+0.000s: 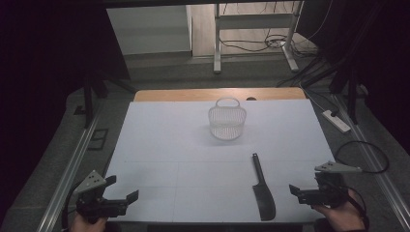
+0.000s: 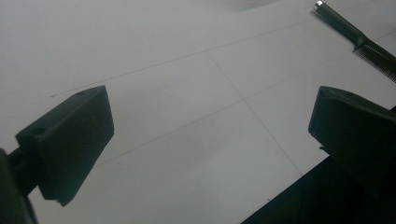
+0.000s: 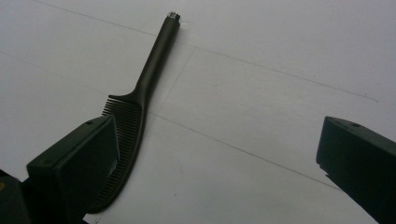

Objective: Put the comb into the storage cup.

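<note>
Both grippers, left (image 1: 121,188) and right (image 1: 296,192), wide open and empty; black comb (image 3: 135,112) partly hidden behind a jaw at lower left.

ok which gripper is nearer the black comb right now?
Right. The right gripper sits just beside the comb, on its right, jaws open. The left gripper is across the table at the near-left corner, also open.

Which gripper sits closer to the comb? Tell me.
The right gripper, at the table's near right corner: the black comb lies just beside it, while the left gripper sits far across the white mat.
</note>
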Demonstrator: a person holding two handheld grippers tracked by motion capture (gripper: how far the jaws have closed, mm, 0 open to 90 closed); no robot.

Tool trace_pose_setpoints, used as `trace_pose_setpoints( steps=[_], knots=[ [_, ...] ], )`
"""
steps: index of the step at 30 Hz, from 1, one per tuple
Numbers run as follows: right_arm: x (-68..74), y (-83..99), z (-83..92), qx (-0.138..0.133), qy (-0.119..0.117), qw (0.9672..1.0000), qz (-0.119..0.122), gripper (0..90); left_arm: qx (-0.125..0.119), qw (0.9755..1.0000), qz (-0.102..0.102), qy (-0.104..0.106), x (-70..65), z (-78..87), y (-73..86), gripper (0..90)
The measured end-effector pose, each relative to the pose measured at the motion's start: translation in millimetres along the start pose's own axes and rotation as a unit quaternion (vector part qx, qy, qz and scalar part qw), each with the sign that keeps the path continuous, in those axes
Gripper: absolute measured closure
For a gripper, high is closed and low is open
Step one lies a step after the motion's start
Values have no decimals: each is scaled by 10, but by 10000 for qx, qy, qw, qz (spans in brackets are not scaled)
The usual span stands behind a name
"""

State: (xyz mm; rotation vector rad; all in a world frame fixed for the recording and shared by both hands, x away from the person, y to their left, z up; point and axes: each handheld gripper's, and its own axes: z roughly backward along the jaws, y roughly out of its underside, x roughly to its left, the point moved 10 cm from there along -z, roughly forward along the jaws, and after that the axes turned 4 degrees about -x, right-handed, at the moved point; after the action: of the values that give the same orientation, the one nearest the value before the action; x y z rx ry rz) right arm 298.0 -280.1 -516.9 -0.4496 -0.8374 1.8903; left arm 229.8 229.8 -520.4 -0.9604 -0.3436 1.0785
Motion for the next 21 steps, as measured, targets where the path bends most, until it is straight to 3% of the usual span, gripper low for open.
trace_pose_setpoints(
  steps=[21],
  knots=[
    [3,2,-18,59,23,10000,7,0,53,9999,59,102,-1,-7,10,5]
  ],
)
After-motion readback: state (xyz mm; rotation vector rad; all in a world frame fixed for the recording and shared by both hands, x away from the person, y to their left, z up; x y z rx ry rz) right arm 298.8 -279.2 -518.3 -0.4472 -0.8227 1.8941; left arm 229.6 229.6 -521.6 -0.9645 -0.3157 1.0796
